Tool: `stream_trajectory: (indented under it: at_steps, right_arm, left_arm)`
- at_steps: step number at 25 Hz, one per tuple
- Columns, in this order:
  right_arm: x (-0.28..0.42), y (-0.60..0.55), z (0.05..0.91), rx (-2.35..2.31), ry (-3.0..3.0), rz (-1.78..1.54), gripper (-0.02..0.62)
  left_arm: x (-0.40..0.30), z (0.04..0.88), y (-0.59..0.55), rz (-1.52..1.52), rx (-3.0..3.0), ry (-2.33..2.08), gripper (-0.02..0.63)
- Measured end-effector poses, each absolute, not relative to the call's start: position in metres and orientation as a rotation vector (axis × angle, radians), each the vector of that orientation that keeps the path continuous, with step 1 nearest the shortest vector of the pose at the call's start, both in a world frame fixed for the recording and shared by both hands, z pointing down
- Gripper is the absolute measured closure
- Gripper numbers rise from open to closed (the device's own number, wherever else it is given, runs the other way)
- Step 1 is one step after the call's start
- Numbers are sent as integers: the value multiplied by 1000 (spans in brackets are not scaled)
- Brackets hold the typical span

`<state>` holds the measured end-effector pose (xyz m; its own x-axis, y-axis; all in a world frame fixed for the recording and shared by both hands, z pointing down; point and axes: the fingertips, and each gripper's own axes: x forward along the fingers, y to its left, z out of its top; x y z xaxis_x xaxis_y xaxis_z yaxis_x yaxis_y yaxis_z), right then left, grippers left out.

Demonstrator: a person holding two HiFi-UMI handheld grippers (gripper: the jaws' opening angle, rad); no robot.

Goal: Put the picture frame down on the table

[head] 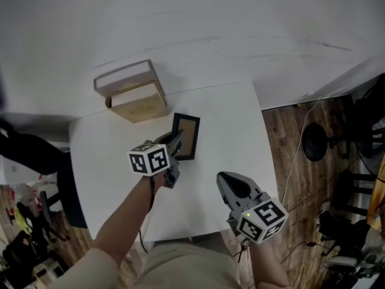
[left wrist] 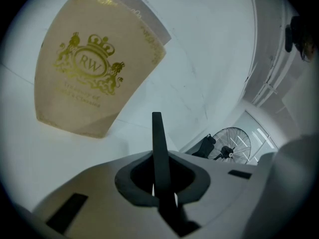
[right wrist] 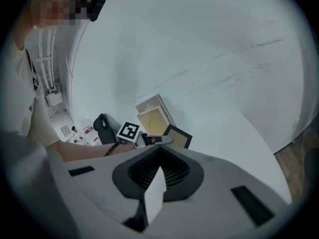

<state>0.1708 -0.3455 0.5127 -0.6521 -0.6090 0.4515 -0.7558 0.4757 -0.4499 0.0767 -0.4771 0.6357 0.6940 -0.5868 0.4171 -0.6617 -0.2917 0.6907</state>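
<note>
1. A beige-and-white cardboard box with a gold crest sits at the far left corner of the white square table.
2. My left gripper is clenched on the thin edge of the black-bordered picture frame with a tan panel.
3. That frame stands tilted over the table's middle, near the box. I cannot tell whether it touches the tabletop.
4. My right gripper hovers over the table's near right part, jaws pressed together with nothing between them, apart from the frame.
</note>
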Motion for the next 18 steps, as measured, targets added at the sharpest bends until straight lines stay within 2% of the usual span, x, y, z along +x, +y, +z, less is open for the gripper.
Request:
stream_trajectory:
  at_steps: [5,12,18]
  right_arm:
    - [167,-354,529,1177,-2479,1016,572]
    - [175,-354,550,1233,-2468,1445,572]
    - [185,-353,564,1263,-2421,1474,572]
  left_arm:
    - [70,665,-480,146,1930,-971,565]
    - [60,691,-488,217,1893,-1018,563]
    - [58,700,-496,389,1989,-1109,504]
